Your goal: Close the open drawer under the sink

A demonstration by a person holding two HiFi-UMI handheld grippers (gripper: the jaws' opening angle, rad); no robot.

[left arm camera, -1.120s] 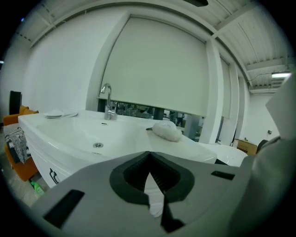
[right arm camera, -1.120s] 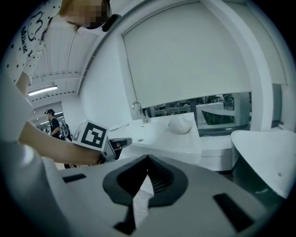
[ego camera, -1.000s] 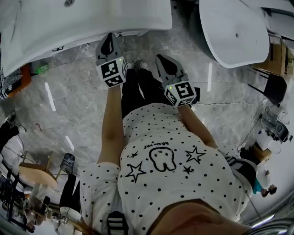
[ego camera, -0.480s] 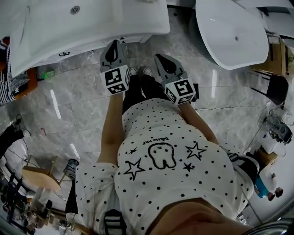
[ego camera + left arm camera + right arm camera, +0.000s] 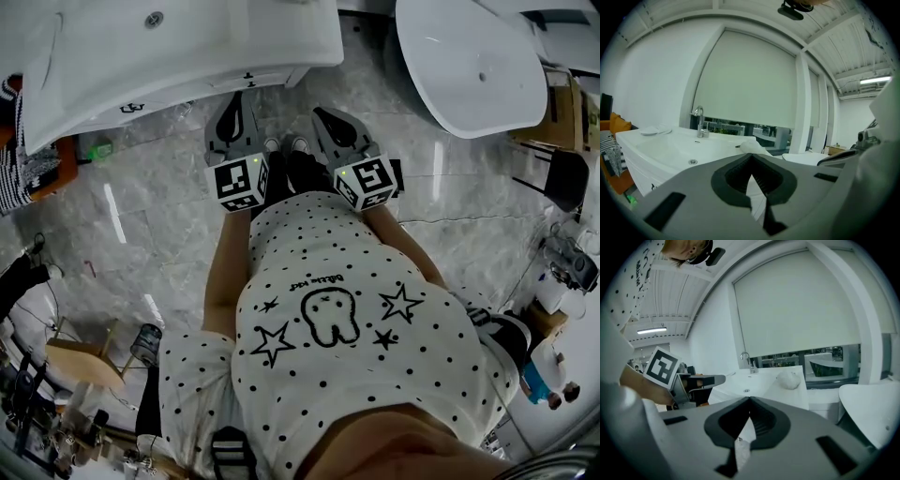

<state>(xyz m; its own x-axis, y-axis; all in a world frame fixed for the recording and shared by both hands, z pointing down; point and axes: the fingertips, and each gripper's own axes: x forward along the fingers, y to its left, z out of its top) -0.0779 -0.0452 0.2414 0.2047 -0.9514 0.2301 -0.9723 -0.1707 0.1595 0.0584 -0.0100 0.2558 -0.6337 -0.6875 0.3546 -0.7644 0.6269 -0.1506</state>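
Now both claws are pressed together and empty. The left gripper point(image 5: 236, 97) and right gripper point(image 5: 322, 113) hover just off the sink's point(image 5: 187, 42) front edge, where the drawer point(image 5: 187, 93) face sits; whether it is open I cannot tell. A crumpled cloth point(image 5: 790, 379) lies at the sink's corner, with a second basin point(image 5: 473, 66) to the right. Since a second ago both grippers have drawn back toward the person's shirt point(image 5: 347, 309).

The sink point(image 5: 187, 47) and the tub point(image 5: 469, 66) beside it are plain white. The floor point(image 5: 169, 225) is grey marble with pale veins. The person's shirt point(image 5: 319, 262) is white with black dots, black star outlines and a tooth drawing. The left gripper point(image 5: 236, 98) and right gripper point(image 5: 323, 114) are grey, each bearing black-and-white square markers.
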